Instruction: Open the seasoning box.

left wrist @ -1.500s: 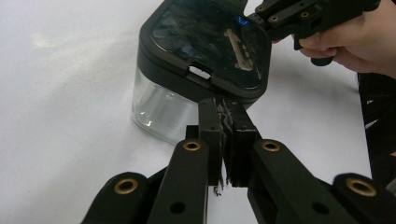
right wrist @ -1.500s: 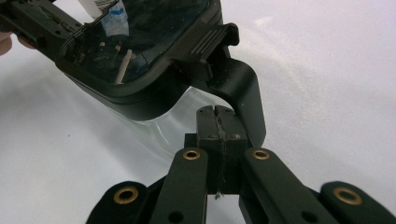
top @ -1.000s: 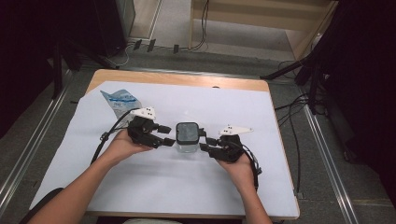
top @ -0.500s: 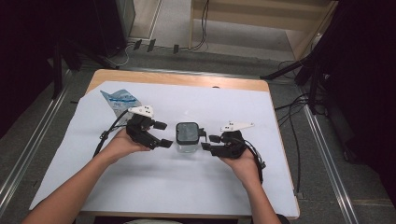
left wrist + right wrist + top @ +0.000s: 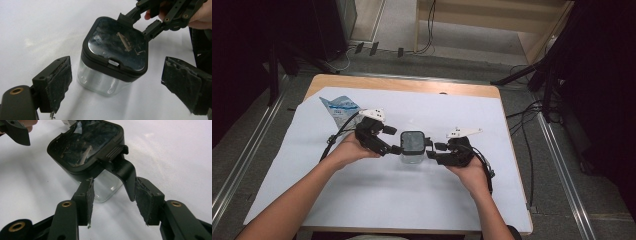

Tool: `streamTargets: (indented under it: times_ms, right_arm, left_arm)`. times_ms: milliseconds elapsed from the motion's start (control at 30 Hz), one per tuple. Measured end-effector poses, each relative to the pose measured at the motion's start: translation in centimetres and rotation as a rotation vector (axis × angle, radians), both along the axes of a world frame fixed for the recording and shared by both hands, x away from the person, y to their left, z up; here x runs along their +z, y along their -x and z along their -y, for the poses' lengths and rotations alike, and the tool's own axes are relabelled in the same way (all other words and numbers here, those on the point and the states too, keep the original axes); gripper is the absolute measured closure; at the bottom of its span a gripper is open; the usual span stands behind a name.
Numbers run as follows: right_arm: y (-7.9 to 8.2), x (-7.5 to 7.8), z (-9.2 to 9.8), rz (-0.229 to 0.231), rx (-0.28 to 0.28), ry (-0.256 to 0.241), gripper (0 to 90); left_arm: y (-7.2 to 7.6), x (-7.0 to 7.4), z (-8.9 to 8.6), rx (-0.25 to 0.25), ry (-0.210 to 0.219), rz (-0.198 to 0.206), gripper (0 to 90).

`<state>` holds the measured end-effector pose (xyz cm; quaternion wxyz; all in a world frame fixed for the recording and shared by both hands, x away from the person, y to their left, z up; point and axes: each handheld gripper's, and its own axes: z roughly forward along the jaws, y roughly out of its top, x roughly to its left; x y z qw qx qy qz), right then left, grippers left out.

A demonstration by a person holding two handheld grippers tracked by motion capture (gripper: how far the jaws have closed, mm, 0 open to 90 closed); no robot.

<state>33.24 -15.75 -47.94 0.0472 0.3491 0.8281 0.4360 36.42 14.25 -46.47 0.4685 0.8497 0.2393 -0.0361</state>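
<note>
White paper covers the table (image 5: 362, 200); the clear container (image 5: 413, 148) sits mid-sheet; left gripper (image 5: 117, 82) has backed off, jaws wide; right gripper (image 5: 113, 200) open, seemingly straddling its latch (image 5: 122, 173); lid-opening next, likely

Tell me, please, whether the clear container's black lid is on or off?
On: the black lid sits on the clear container, which stands upright on the white sheet.

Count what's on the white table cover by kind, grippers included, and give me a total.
Grippers: 2, left gripper, right gripper
Clear container with black lid: 1
Blue-and-white pouch: 1
Total: 4
</note>
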Motion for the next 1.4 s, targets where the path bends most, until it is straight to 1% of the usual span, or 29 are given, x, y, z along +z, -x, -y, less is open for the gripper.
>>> streamTargets:
  times_ms: [67, 167, 267, 333, 400, 500, 600, 633, 767, 833, 900, 1000, 1100, 1133, 1167, 1267, 1333, 1400]
  right_arm:
    - [0.0, 0.0, 0.1, -0.002, -0.005, -0.008, 52.2]
    - [-0.1, 0.0, 0.3, -0.004, -0.009, -0.006, 52.8]
    - [0.0, 0.1, 0.5, -0.004, -0.009, -0.011, 56.2]
    - [0.0, 0.3, 0.7, -0.001, -0.013, -0.023, 61.4]
    - [0.0, 0.6, 0.8, 0.007, -0.019, -0.029, 67.6]
    - [0.0, 0.9, 1.0, 0.023, -0.030, -0.034, 79.4]
    - [-0.2, 0.8, 1.3, 0.016, -0.047, -0.031, 88.7]
    - [-0.3, 0.8, 1.3, 0.013, -0.052, -0.031, 90.0]
    - [-0.7, 0.4, 1.3, -0.006, -0.069, -0.032, 90.0]
    - [-0.9, 0.2, 1.3, -0.016, -0.076, -0.036, 90.0]
    - [-1.2, 0.0, 1.3, -0.031, -0.081, -0.043, 90.0]
    - [-1.5, -0.3, 1.3, -0.045, -0.086, -0.053, 90.0]
    - [-1.7, -0.4, 1.3, -0.055, -0.086, -0.054, 90.0]
    - [-1.7, -0.5, 1.2, -0.058, -0.088, -0.056, 90.0]
    - [-1.7, -0.5, 1.2, -0.059, -0.087, -0.055, 90.0]
    - [-1.7, -0.6, 1.0, -0.064, -0.082, -0.051, 90.0]
    - [-1.7, -0.6, 0.9, -0.065, -0.076, -0.048, 90.0]
    - [-1.8, -0.7, 0.8, -0.065, -0.080, -0.047, 90.0]
  left_arm:
    - [-0.1, -0.3, 0.2, -0.003, -0.010, -0.005, 9.0]
    - [-0.3, -0.7, 0.4, 0.001, -0.011, -0.015, 8.1]
    - [-0.5, -0.8, 0.7, -0.007, -0.021, -0.018, 8.0]
    - [-0.5, -0.7, 0.9, -0.010, -0.031, -0.016, 8.1]
    - [-0.6, -0.5, 1.2, -0.015, -0.028, -0.015, 8.1]
    - [-0.7, -0.3, 1.5, -0.025, -0.029, -0.006, 8.1]
    - [-0.8, -0.5, 1.7, -0.025, -0.038, -0.010, 8.2]
    - [-0.8, -0.7, 1.8, -0.024, -0.047, -0.003, 8.2]
    - [-0.7, -1.2, 1.9, -0.022, -0.048, -0.008, 8.2]
    - [-0.7, -1.4, 2.0, -0.025, -0.059, -0.002, 8.2]
    - [-0.7, -1.6, 2.1, -0.026, -0.056, -0.007, 8.2]
    - [-0.6, -1.8, 2.2, -0.032, -0.060, 0.008, 8.2]
    - [-0.6, -2.0, 2.4, -0.037, -0.062, 0.014, 8.3]
    - [-0.6, -2.1, 2.4, -0.038, -0.068, 0.023, 8.8]
    - [-0.6, -2.1, 2.5, -0.041, -0.066, 0.026, 8.9]
    - [-0.6, -2.4, 2.7, -0.039, -0.074, 0.031, 9.1]
    - [-0.6, -2.6, 2.8, -0.044, -0.072, 0.032, 10.1]
    - [-0.6, -2.7, 2.9, -0.049, -0.080, 0.037, 10.5]
